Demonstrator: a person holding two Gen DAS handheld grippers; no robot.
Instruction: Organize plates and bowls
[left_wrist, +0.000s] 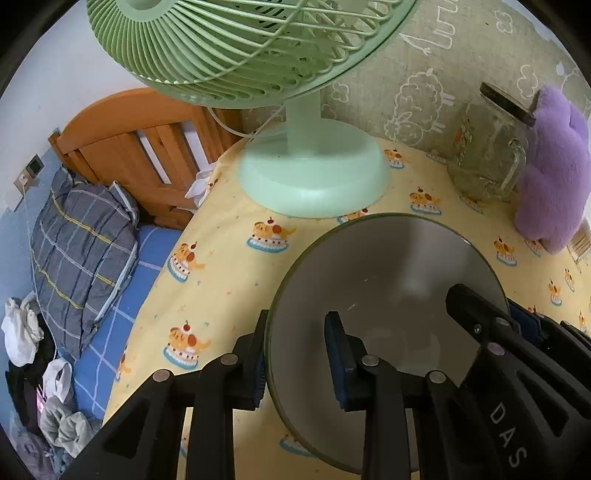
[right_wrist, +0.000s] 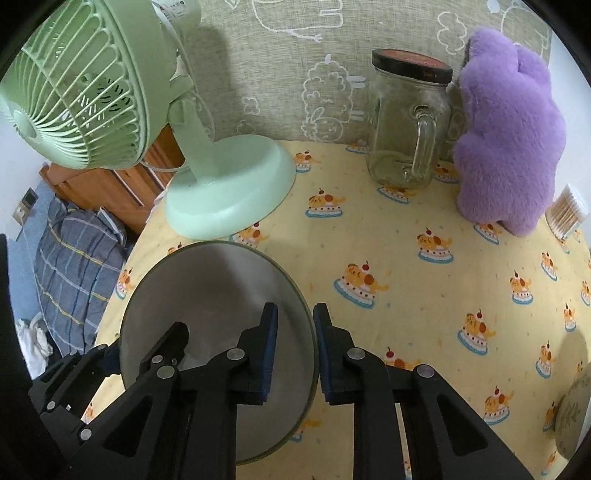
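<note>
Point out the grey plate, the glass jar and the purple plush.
grey plate (right_wrist: 207, 280): right wrist view, bare far half of its face.
glass jar (right_wrist: 391, 122): right wrist view, clear body left of the handle.
purple plush (right_wrist: 506, 147): right wrist view, middle of the fur.

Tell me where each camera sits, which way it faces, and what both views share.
Left wrist: on the left hand-held gripper, angled down along its fingers at the grey plate, whose left rim it clamps; the right gripper shows at right.
Right wrist: on the right hand-held gripper, angled down, clamping the plate's right rim; the left gripper shows at lower left.
Shared: plate, green fan, glass jar, purple plush, yellow tablecloth.
</note>
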